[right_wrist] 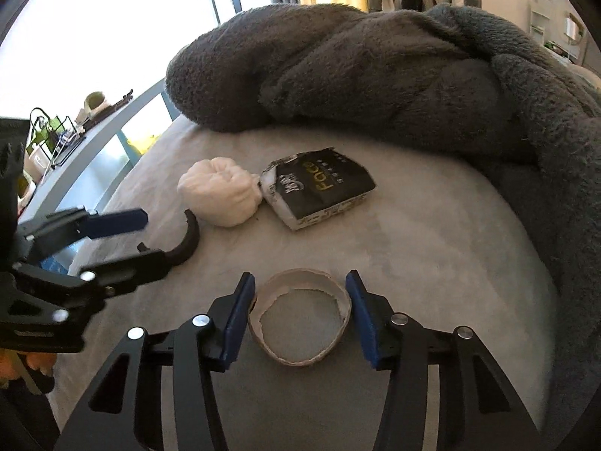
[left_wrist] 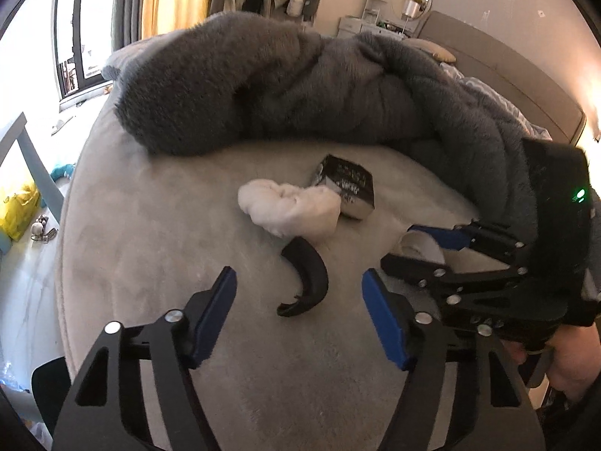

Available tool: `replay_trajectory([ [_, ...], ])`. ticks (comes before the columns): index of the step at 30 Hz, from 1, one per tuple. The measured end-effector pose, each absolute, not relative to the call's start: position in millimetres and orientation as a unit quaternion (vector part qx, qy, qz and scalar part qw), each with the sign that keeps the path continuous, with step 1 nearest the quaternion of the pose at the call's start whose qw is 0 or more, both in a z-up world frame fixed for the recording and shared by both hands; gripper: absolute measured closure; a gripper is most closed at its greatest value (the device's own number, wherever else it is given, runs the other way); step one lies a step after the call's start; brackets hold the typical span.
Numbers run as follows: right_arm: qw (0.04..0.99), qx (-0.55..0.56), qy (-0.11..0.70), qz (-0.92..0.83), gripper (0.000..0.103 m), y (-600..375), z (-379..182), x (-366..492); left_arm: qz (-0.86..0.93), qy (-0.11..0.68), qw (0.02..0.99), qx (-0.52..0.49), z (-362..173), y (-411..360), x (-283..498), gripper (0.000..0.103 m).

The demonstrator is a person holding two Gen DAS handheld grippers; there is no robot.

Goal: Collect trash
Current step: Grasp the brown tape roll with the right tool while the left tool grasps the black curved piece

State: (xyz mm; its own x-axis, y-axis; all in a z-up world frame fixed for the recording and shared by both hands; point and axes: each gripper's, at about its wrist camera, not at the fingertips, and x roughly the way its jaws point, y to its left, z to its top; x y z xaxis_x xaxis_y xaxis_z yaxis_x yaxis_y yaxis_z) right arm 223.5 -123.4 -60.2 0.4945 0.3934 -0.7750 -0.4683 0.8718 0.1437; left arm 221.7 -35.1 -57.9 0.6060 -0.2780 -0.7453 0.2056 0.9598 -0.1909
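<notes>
Trash lies on a grey bed (left_wrist: 150, 263): a white crumpled wad (left_wrist: 289, 206), a black crushed packet (left_wrist: 347, 188), a black curved plastic piece (left_wrist: 308, 278) and a cardboard tape ring (right_wrist: 300, 315). My left gripper (left_wrist: 298, 315) is open, its jaws either side of the near end of the curved piece. My right gripper (right_wrist: 298, 315) is open with the ring between its pads, which nearly touch it. The ring shows partly in the left wrist view (left_wrist: 420, 246), behind the right gripper (left_wrist: 413, 248). The wad (right_wrist: 221, 191), packet (right_wrist: 319, 188), curved piece (right_wrist: 188, 240) and left gripper (right_wrist: 142, 236) show in the right wrist view.
A thick dark grey fleece blanket (left_wrist: 300, 86) is heaped across the far side of the bed and down the right (right_wrist: 413, 75). A blue-grey table (right_wrist: 94, 139) with small items stands left by the window. A yellow bag (left_wrist: 18, 206) lies on the floor.
</notes>
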Motion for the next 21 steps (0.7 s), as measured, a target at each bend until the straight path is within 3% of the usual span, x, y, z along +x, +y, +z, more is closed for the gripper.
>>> replay_trajectory([
  [21, 0.868, -0.015, 0.424, 0.257, 0.052, -140.2, -43.9, 224.6, -0.121, 0.442, 0.887, -0.048, -76.9, -38.6, 235.7, 0.074],
])
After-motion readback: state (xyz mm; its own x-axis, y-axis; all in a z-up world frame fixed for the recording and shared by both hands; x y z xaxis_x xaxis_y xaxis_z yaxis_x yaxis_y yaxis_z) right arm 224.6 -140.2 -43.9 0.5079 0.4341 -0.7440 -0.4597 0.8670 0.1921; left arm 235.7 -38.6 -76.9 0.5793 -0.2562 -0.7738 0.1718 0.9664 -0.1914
